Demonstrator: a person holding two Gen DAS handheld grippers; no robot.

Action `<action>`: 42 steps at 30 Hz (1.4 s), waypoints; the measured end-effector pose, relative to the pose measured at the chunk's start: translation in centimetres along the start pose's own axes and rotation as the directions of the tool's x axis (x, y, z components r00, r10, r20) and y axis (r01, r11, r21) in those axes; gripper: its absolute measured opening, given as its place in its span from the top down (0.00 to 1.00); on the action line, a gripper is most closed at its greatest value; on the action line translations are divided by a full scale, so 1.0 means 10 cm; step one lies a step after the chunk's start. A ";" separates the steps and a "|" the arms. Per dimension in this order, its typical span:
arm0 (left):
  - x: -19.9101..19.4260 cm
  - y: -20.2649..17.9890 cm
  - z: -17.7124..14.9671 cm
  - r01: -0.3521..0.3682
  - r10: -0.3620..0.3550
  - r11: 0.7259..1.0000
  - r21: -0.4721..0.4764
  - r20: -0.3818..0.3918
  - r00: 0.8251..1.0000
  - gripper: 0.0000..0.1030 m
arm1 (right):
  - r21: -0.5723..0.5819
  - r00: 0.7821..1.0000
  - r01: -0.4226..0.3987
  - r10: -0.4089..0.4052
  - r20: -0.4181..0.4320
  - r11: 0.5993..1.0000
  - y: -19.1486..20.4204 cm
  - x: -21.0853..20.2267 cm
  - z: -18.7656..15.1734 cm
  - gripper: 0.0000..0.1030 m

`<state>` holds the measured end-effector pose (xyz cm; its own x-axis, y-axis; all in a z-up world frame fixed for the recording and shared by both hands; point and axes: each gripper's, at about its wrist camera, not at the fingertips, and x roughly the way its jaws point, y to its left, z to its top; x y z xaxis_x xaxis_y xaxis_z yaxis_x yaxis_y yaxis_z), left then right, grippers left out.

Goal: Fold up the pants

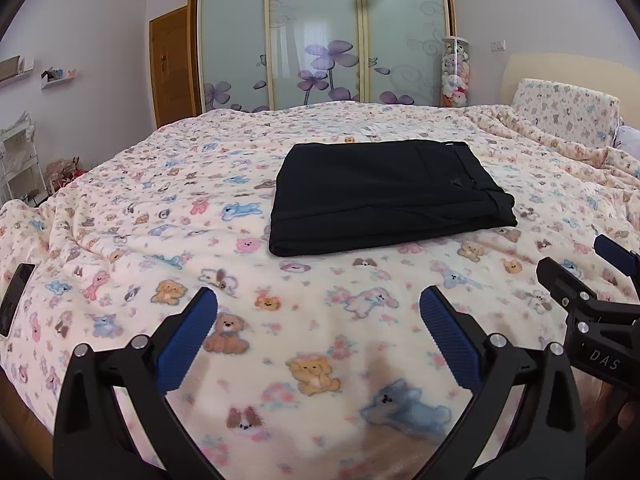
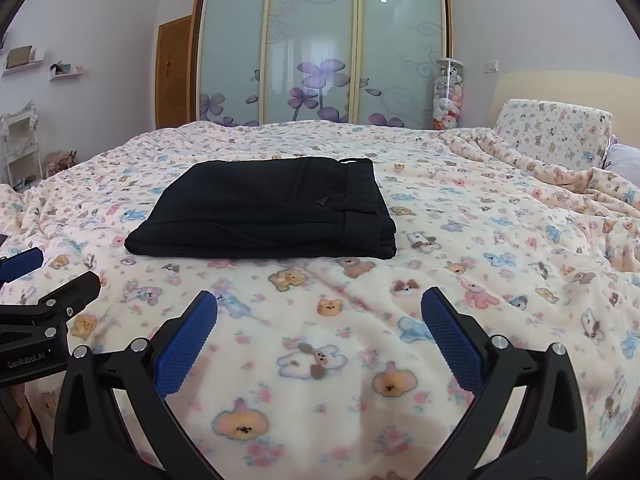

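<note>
Black pants (image 1: 390, 196) lie folded into a flat rectangle on the bed, waistband to the right; they also show in the right wrist view (image 2: 268, 210). My left gripper (image 1: 318, 300) is open and empty, held above the blanket well in front of the pants. My right gripper (image 2: 319, 302) is open and empty, also in front of the pants. The right gripper shows at the right edge of the left wrist view (image 1: 588, 268). The left gripper shows at the left edge of the right wrist view (image 2: 44, 276).
The bed is covered by a cream blanket (image 1: 280, 344) printed with cartoon animals. A phone (image 1: 14, 300) lies on the bed's left edge. A pillow (image 2: 556, 132) and headboard stand at the far right. Sliding wardrobe doors (image 2: 316, 48) are behind the bed.
</note>
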<state>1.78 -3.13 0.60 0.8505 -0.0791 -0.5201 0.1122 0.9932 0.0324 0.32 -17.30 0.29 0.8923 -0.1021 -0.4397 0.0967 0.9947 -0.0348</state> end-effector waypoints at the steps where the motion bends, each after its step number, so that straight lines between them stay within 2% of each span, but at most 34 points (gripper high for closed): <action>1: 0.00 0.00 0.00 0.000 0.000 1.000 0.001 0.000 1.000 0.02 | 0.001 1.000 0.002 -0.002 -0.001 1.000 -0.01 0.00 0.00 0.01; 42: 0.02 0.04 0.01 -0.003 0.004 1.000 0.009 -0.005 1.000 0.02 | 0.012 1.000 0.014 -0.014 -0.014 1.000 -0.11 0.03 -0.02 0.01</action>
<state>2.04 -2.71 0.60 0.8484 -0.0752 -0.5239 0.1138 0.9926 0.0417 0.42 -18.38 0.01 0.8848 -0.1156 -0.4515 0.1142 0.9930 -0.0305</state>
